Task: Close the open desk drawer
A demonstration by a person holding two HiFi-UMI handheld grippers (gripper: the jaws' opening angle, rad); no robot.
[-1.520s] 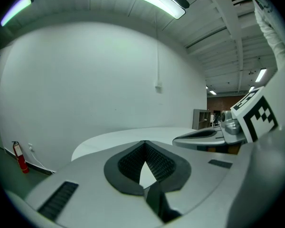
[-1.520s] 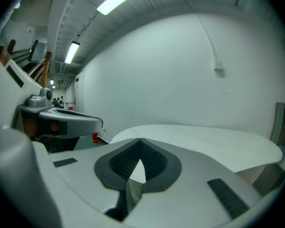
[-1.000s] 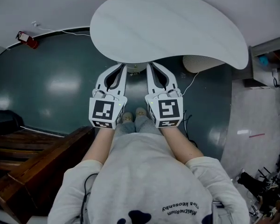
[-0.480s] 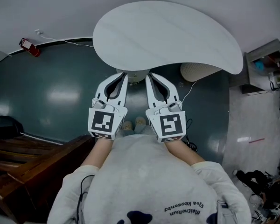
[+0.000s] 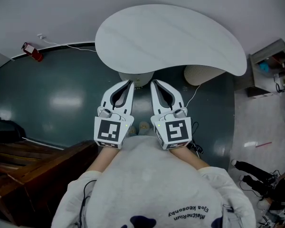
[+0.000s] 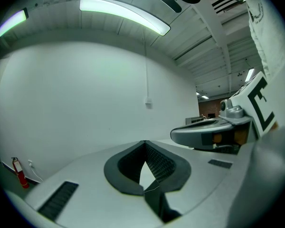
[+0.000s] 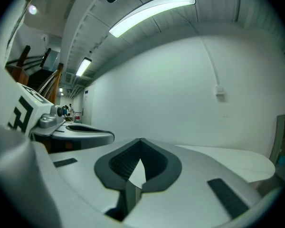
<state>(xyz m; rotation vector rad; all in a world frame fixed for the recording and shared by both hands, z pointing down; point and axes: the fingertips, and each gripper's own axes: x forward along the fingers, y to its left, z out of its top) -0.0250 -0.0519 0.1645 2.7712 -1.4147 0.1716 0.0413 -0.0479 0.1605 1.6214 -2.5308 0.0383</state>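
No open drawer shows in any view. A white curved tabletop (image 5: 171,37) lies ahead of me. My left gripper (image 5: 129,83) and right gripper (image 5: 154,82) are held side by side above the dark floor, their tips just short of the table's near edge. Both are shut with nothing in them. In the left gripper view the jaws (image 6: 145,141) meet at the tip before a bare white wall, with the right gripper (image 6: 213,134) alongside. The right gripper view shows its shut jaws (image 7: 141,139), the left gripper (image 7: 71,132) and the tabletop (image 7: 237,158).
Dark wooden furniture (image 5: 33,170) stands at the lower left. A red fire extinguisher (image 5: 32,52) sits by the wall. A pale round object (image 5: 202,72) lies under the table's right end. A shelf unit (image 5: 270,65) and cables fill the right side.
Both grippers, still shut and side by side, have risen together and sit closer to my body in the head view, now covering more of my feet.
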